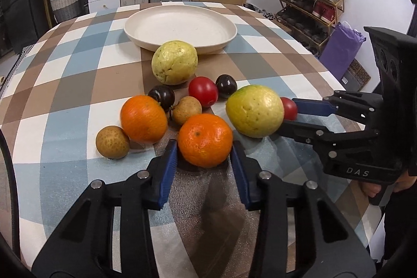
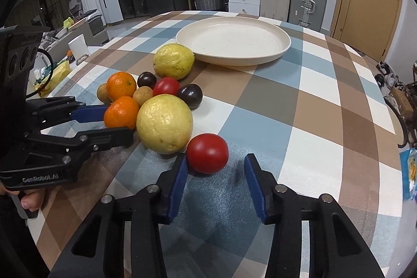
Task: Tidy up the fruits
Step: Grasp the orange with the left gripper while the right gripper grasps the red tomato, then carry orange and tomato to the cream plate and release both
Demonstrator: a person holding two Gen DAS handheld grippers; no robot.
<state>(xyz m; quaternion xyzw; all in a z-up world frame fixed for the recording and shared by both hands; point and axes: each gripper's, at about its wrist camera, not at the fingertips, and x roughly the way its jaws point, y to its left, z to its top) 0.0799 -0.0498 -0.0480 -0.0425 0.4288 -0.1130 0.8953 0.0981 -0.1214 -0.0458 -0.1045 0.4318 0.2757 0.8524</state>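
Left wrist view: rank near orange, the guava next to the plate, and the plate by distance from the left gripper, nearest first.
From the left gripper:
1. Near orange, sitting between the open fingers on the tablecloth.
2. Guava next to the plate, mid-table, behind the fruit cluster.
3. Plate, far side of the table, just behind that guava.

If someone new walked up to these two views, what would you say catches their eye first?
Most striking is the heap of bright fruit on the checked tablecloth, where the left gripper brackets an orange with open jaws. Just right of the heap, the right gripper stands open at a red tomato beside a big yellow-green guava. Behind it all sits an empty cream plate.
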